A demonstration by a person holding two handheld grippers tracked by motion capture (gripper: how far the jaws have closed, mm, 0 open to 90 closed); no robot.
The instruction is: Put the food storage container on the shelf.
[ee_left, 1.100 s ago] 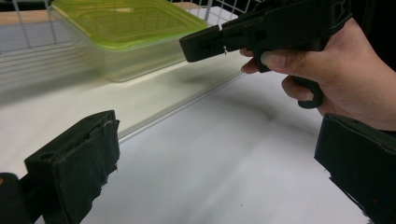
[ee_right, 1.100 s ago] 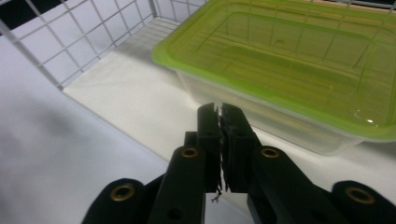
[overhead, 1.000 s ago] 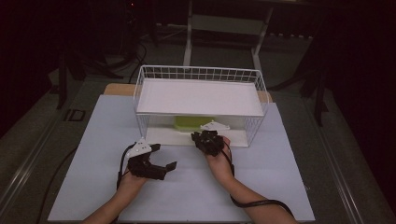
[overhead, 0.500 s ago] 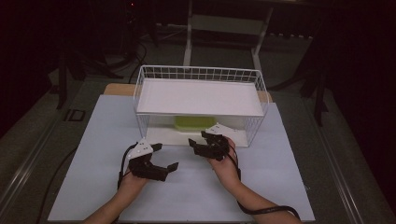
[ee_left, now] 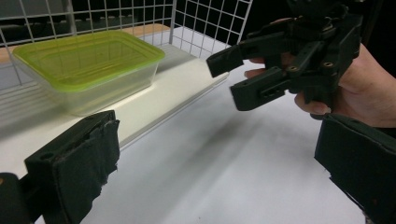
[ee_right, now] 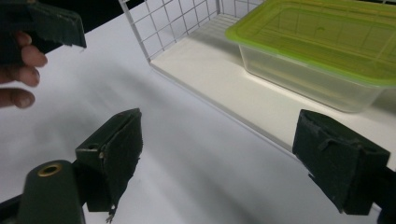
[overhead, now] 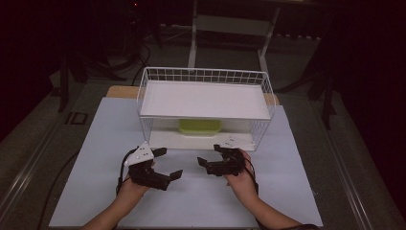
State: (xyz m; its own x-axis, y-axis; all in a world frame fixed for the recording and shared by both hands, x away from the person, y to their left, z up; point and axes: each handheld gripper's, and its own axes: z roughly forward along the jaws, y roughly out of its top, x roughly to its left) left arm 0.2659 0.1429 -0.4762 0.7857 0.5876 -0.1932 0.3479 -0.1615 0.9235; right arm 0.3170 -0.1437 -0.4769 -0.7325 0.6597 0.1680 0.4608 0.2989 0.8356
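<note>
Lidded green container (overhead: 200, 126) sits on the wire rack's (overhead: 206, 76) lower shelf, toward the bench's far edge. Left tool (overhead: 165, 163) wide open, empty. Right tool (overhead: 210, 155) just opening wide, nothing between its jaws.

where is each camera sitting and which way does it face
High view: above the person's side, facing forward and down on the table and wire rack; both forearms, left gripper, right gripper.
Left gripper view: on the left gripper, facing the green-lidded container; open jaws.
Right gripper view: on the right gripper; open jaws.
Both gripper views share the container.
</note>
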